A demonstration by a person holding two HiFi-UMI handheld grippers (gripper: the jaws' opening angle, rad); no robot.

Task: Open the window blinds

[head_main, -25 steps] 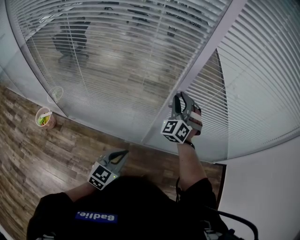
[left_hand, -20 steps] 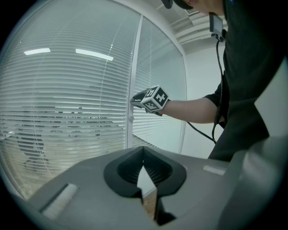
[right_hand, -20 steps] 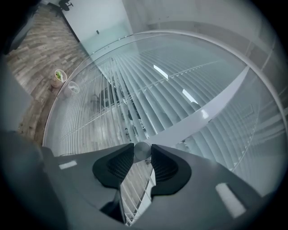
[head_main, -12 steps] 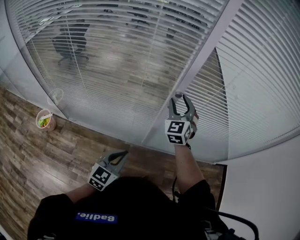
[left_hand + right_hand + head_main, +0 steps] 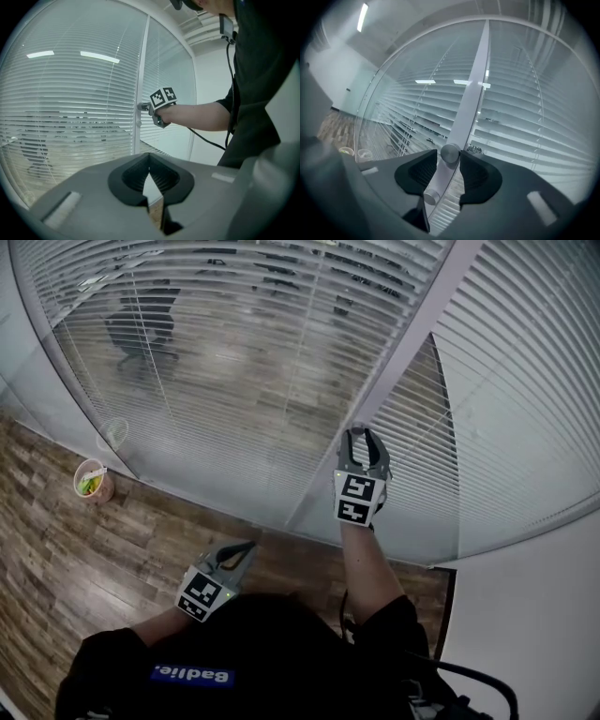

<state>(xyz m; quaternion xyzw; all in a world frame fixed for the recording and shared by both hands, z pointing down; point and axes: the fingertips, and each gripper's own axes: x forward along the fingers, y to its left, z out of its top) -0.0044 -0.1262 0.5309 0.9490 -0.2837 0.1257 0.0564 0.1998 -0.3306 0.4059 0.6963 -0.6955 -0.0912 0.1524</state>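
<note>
Only close-up: tongs (image 5: 449, 152) closing around knob (image 5: 450, 153).

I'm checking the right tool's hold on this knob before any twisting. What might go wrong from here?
The jaws of the right tool are closing around the knob only at their tips, so it may slip when twisted. A second knob lies close by, between the jaws; they could snag it.

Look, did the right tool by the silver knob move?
Yes. The grey right tool rolled upright, keeping its place beside the white window post, jaws closing with the round silver knob between them.
</note>
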